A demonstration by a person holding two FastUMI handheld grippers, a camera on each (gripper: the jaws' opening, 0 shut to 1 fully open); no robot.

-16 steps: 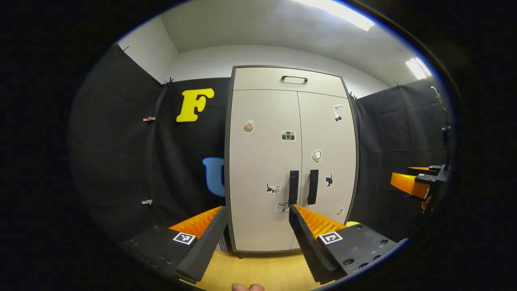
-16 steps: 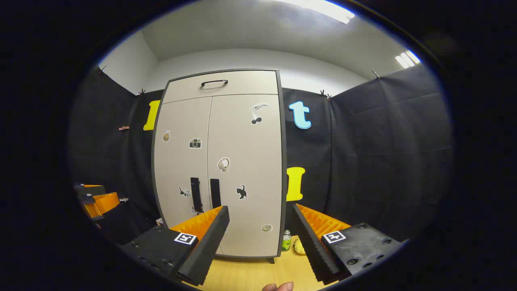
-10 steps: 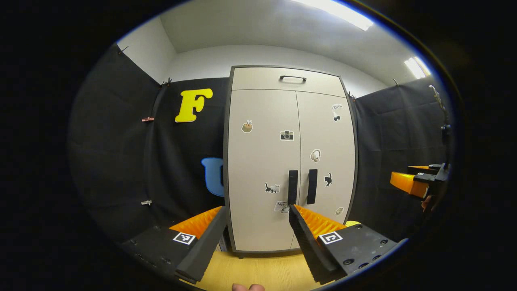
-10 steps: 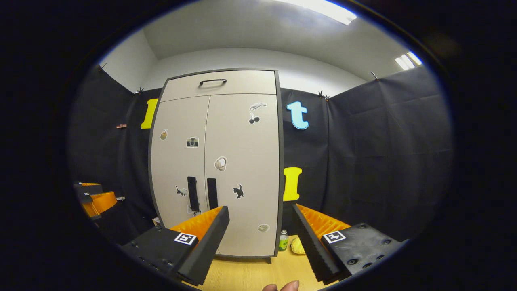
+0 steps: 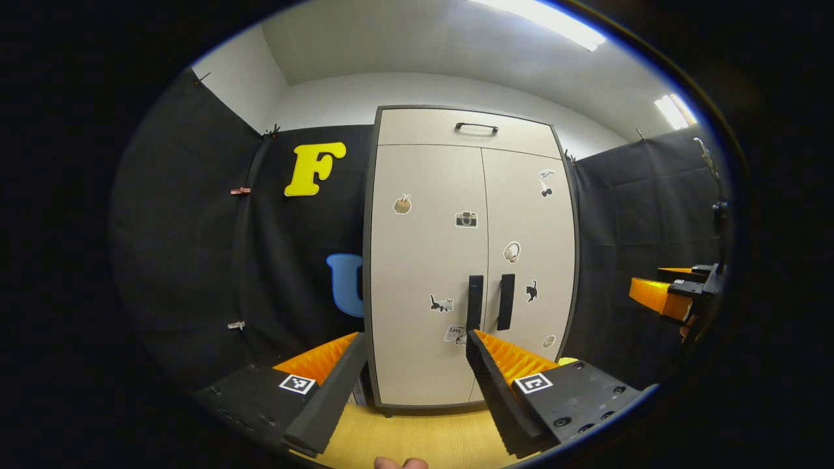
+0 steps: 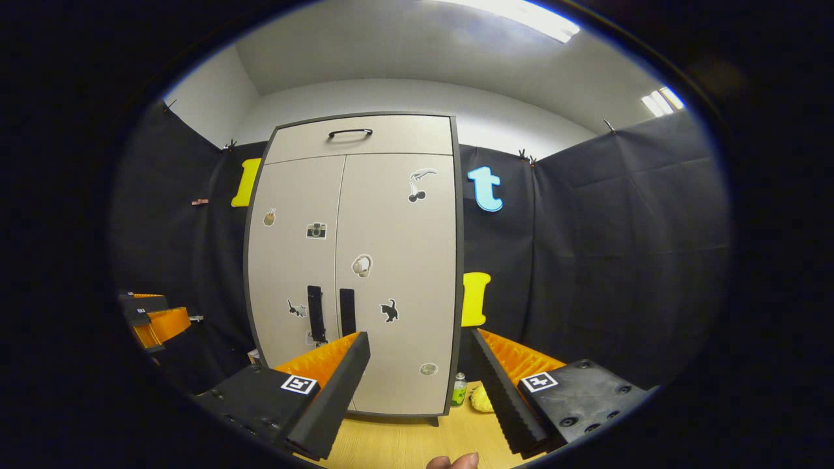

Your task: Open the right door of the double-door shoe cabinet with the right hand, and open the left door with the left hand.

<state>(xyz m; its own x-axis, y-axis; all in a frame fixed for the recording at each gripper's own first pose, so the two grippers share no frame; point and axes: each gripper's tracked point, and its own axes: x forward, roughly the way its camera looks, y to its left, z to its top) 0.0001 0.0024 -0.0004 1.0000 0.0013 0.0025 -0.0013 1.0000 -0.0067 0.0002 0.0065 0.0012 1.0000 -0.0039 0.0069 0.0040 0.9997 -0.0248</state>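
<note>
A tall beige shoe cabinet (image 5: 423,273) (image 6: 391,260) with stickers stands ahead, both doors closed. Two black vertical handles sit side by side at the door seam: the left door handle (image 5: 475,302) (image 6: 316,314) and the right door handle (image 5: 505,301) (image 6: 347,311). My left gripper (image 5: 416,365) is open, well short of the cabinet, with nothing between its fingers. My right gripper (image 6: 420,365) is open too, aimed at the right door's lower part from a distance. The right gripper also appears far right in the left gripper view (image 5: 671,296), and the left gripper far left in the right gripper view (image 6: 153,319).
A top drawer with a black handle (image 5: 476,126) caps the cabinet. A small green bottle (image 6: 460,389) and a yellow object (image 6: 481,397) lie on the wooden floor (image 6: 404,443) right of the cabinet. Black cloth walls close in on both sides.
Both views have swayed slightly; the grippers stay open and at about the same distance from the closed cabinet.
</note>
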